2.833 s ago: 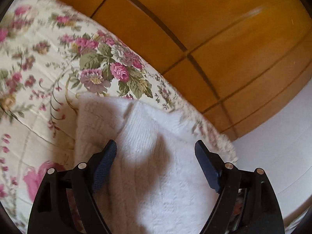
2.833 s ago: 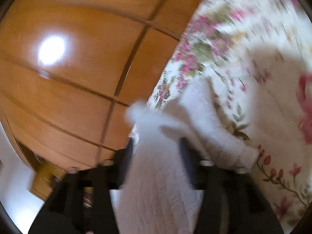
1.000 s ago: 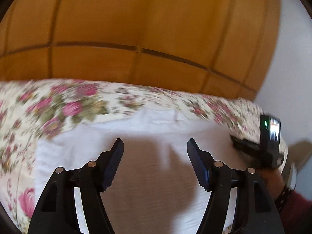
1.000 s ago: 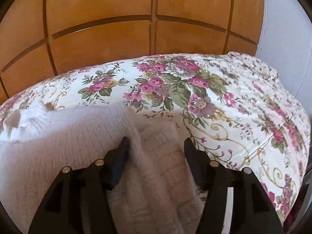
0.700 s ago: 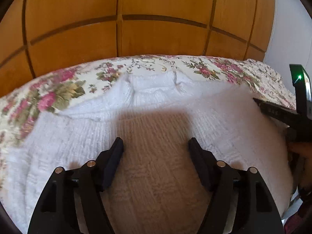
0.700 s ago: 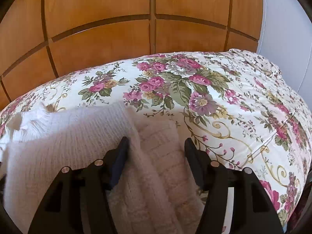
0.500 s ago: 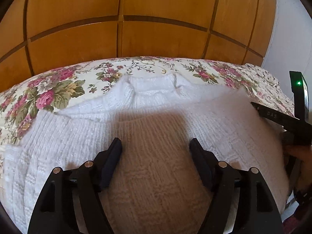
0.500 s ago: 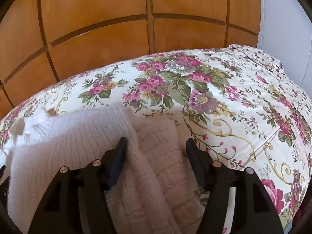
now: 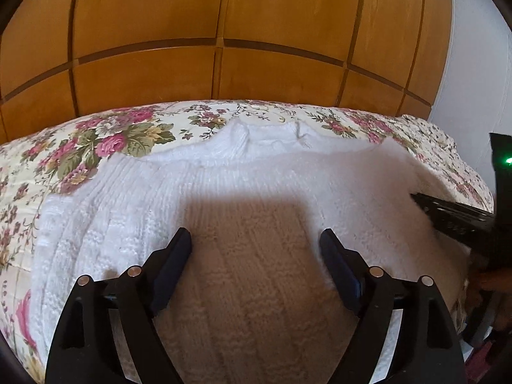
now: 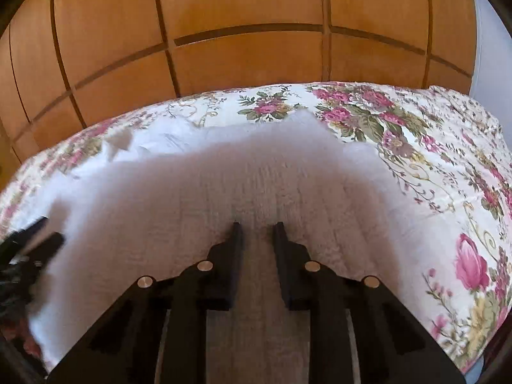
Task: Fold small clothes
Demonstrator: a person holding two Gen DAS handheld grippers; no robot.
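On the bed, over the floral quilt (image 9: 105,147), the white knitted sweater (image 9: 224,185) is lying spread out flat, its ribbed collar pointing toward the wooden panelled wall (image 9: 224,32) behind the bed. I am holding my left claw (image 9: 255,240) low over the middle of the knit, and its jaws have just been opening wider; they are standing well apart now, with sweater fabric showing beneath and between them but nothing pinched. My right claw (image 10: 257,225) is sitting over the right part of the same sweater (image 10: 224,176), and its jaws have just been closing; they are standing close together with only a narrow gap left. Knit is showing through that gap, but the picture there is soft and shadowed, so I cannot tell whether the pads are actually nipping a fold or just hovering over the wool. In the left wrist view the right claw is showing at the right edge (image 9: 454,214), lying against the sweater's far side, with a small green light (image 9: 508,160) glowing on its body. In the right wrist view the quilt (image 10: 448,166) is lying bare to the right of the sweater.
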